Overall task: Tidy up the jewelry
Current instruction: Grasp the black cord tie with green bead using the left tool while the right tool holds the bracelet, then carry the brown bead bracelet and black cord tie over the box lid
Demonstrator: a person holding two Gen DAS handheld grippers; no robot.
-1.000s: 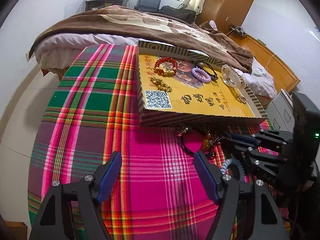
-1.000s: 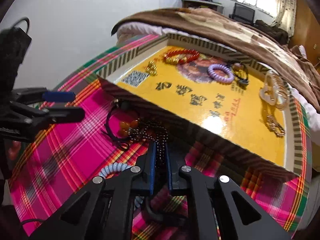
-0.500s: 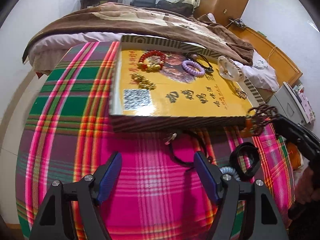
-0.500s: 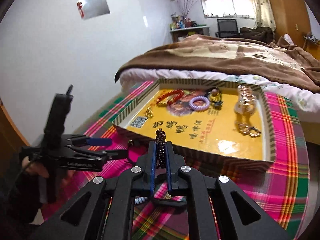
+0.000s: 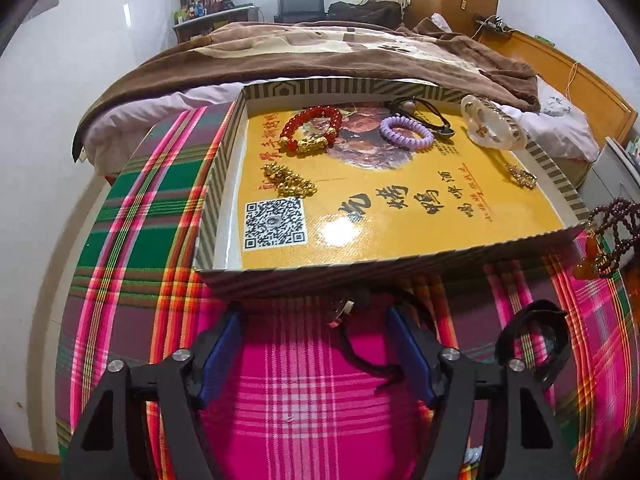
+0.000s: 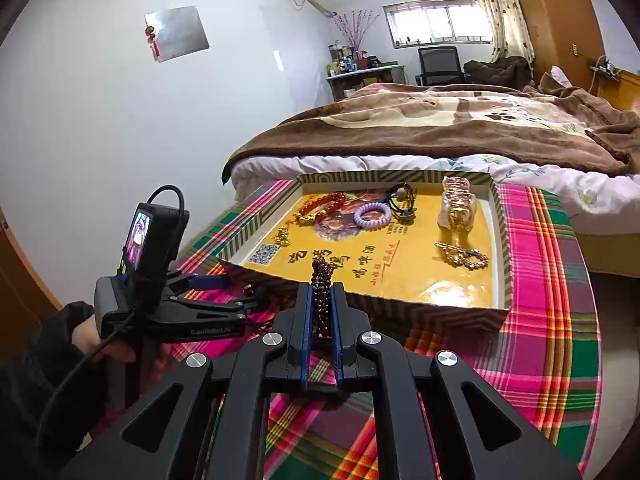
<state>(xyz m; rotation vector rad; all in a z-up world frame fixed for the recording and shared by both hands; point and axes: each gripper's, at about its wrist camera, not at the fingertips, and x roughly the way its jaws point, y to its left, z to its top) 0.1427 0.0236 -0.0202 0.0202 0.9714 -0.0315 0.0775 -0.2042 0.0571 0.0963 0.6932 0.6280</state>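
Lower centre of the right wrist view: the right gripper [image 6: 320, 316] is seen clamped on a dark red bead bracelet [image 6: 321, 280], the beads standing up between the blue pads. In the left wrist view the same bracelet [image 5: 618, 236] hangs at the right edge of the frame, raised off the cloth, with an amber piece beneath it.

Bottom of the left wrist view: the left gripper [image 5: 316, 344] is held wide apart, nothing between its fingers, low over a plaid tablecloth [image 5: 132, 216] of pink, green and purple bands. A black cord [image 5: 360, 354] lies on the cloth between the fingers; a black band [image 5: 536, 344] lies at lower right.

Mid frame: a shallow box tray [image 5: 218, 184] with striped walls and a yellow printed floor is set on the cloth. Inside are noted a red bead bracelet [image 5: 312, 128], a gold bead cluster [image 5: 290, 180], a purple coil band [image 5: 406, 132], a black cord pendant [image 5: 424, 114], a clear bracelet holder [image 5: 486, 128] and a gold chain piece [image 5: 522, 176].

Beyond the tray: a bed with a brown blanket [image 6: 460, 128] abuts the table. Farther, upper centre: an office chair [image 6: 440, 62], a cluttered desk [image 6: 360, 70], a window [image 6: 436, 24]. White walls; wooden wardrobe at upper right.
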